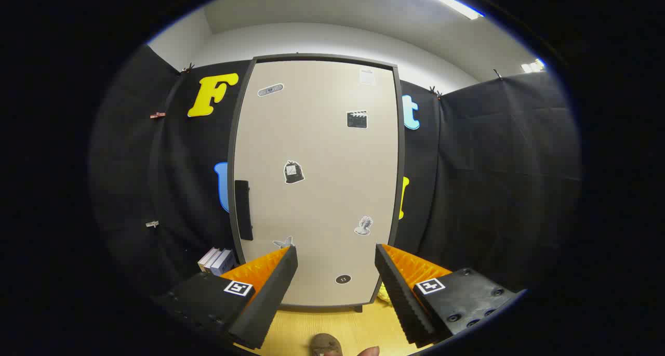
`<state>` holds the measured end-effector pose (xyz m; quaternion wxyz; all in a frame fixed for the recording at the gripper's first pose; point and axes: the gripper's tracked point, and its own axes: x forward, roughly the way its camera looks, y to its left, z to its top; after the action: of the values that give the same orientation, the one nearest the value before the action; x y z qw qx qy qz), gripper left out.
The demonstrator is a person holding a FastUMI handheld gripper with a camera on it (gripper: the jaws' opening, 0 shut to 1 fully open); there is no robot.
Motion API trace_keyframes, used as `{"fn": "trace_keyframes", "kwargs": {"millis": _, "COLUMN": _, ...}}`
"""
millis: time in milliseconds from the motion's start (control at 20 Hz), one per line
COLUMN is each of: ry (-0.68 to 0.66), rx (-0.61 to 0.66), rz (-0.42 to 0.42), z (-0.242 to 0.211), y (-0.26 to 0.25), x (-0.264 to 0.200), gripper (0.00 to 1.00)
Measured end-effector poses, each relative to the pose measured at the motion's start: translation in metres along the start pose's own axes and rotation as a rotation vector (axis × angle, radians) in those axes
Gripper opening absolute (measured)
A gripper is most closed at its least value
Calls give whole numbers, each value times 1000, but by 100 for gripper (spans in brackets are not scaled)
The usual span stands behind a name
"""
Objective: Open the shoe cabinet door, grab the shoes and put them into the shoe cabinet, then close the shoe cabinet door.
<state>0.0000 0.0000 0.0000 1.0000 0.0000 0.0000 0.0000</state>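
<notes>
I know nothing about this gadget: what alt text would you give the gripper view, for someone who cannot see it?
A tall beige shoe cabinet stands closed against black cloth walls, stickers dotted over its door and a dark handle near its left edge. The gripper points at it with fingers open and holding nothing. A brown shoe lies on the wooden floor just below the fingers.

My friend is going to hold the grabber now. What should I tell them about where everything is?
Gripper: open, holding nothing, pointing at the shoe cabinet door from a little way back.
Door: shut. Its dark handle is on the door's left edge, ahead and to the left of the fingers.
Shoes: a brown thing on the wooden floor below the fingers may be a shoe; too little shows to be sure.
Done: nothing yet.
Left: open the door, put the shoes in, close the door.
</notes>
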Motion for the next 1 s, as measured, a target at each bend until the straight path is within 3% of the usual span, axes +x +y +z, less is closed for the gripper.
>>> {"fn": "trace_keyframes", "kwargs": {"millis": 1000, "ry": -5, "rx": 37, "rz": -10, "z": 0, "y": 3, "x": 16, "gripper": 98}}
